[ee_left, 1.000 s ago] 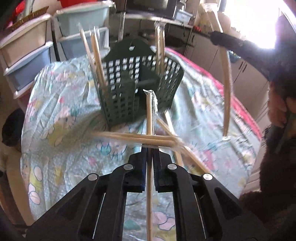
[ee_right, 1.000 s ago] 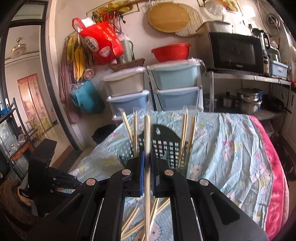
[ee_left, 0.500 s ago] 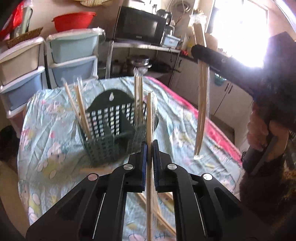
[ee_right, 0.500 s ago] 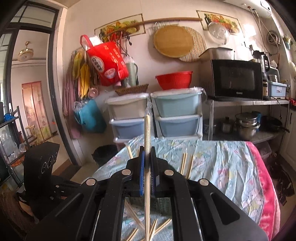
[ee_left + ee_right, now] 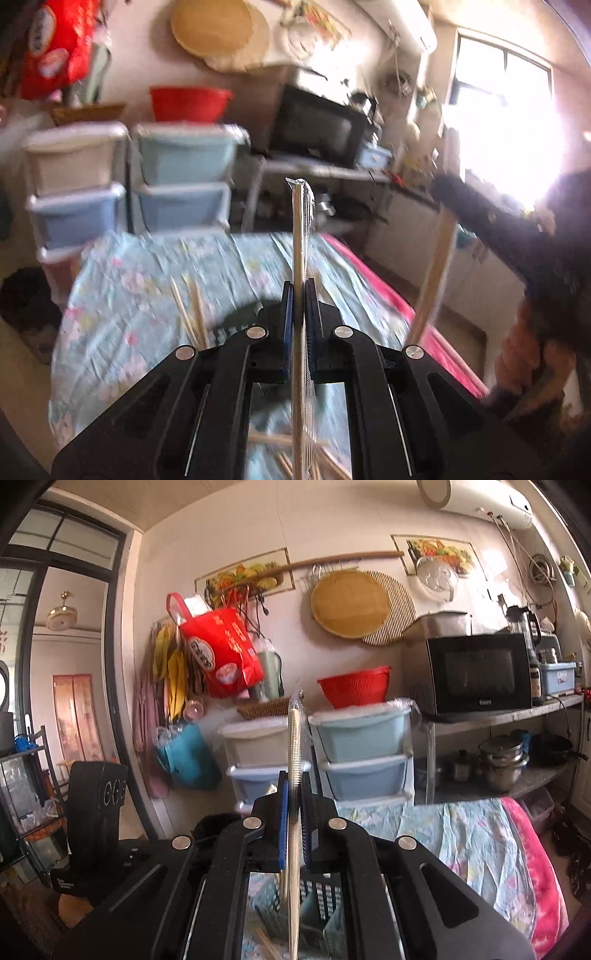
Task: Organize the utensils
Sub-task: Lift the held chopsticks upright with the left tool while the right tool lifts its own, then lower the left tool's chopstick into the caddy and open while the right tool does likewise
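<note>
My left gripper (image 5: 298,291) is shut on a plastic-wrapped pair of chopsticks (image 5: 300,236) that stands upright above its fingers. My right gripper (image 5: 292,779) is shut on another wrapped pair of chopsticks (image 5: 294,738), also upright; this pair shows at the right of the left wrist view (image 5: 436,273). The dark green slotted utensil basket (image 5: 321,890) sits low between the right gripper's arms, and only its rim (image 5: 243,314) shows in the left wrist view. Several chopsticks (image 5: 192,314) stand in it. Loose chopsticks (image 5: 280,443) lie on the floral tablecloth (image 5: 140,295).
Plastic drawer units (image 5: 362,753) stand behind the table, with a red bowl (image 5: 354,686) on top. A microwave (image 5: 476,675) sits on a metal shelf at the right. The other gripper's black body (image 5: 96,805) is at the left. A pink cloth (image 5: 535,867) edges the table.
Both grippers have risen and tilted upward with their chopsticks, so the basket has dropped to the bottom of both views. Both grips are unchanged.
</note>
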